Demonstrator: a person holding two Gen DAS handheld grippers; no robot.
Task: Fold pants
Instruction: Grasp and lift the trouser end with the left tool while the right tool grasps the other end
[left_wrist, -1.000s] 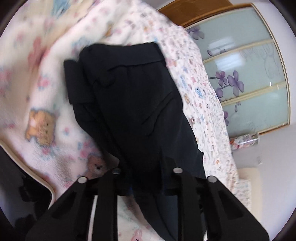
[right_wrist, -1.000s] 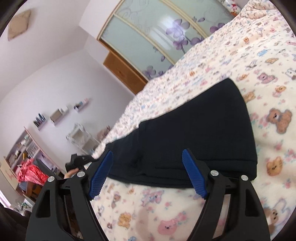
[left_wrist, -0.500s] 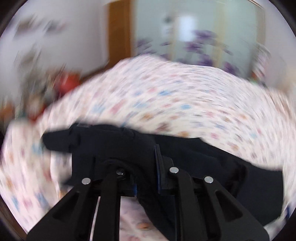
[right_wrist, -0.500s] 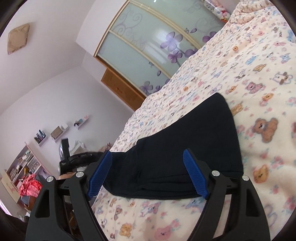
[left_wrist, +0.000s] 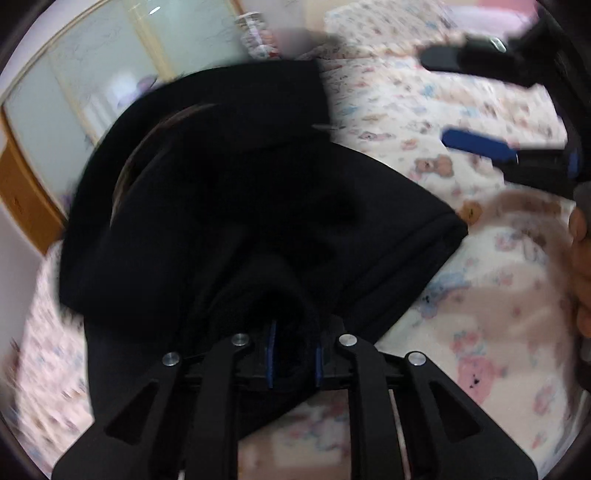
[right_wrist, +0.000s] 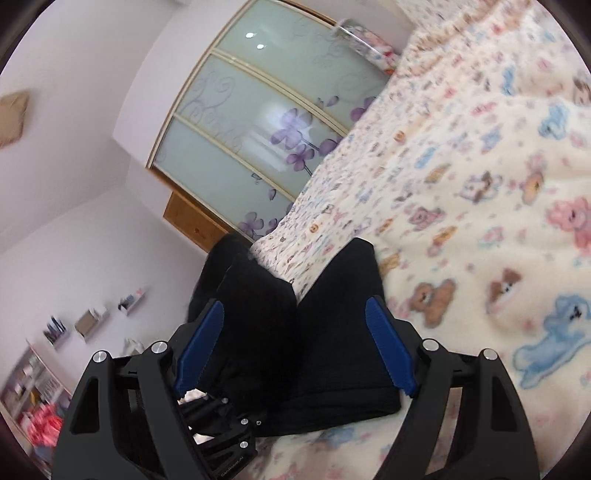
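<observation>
L gripper (left_wrist: 293, 354) pinching pants (left_wrist: 236, 206) over bed (left_wrist: 480, 295); R gripper (right_wrist: 295, 347) spread, empty. Risk: thin pinch slips mid-carry, fold flops crooked.

Bed (right_wrist: 480, 155) under a bear-print fleece blanket, black pants (right_wrist: 340, 332) lying on it — partly folded
</observation>
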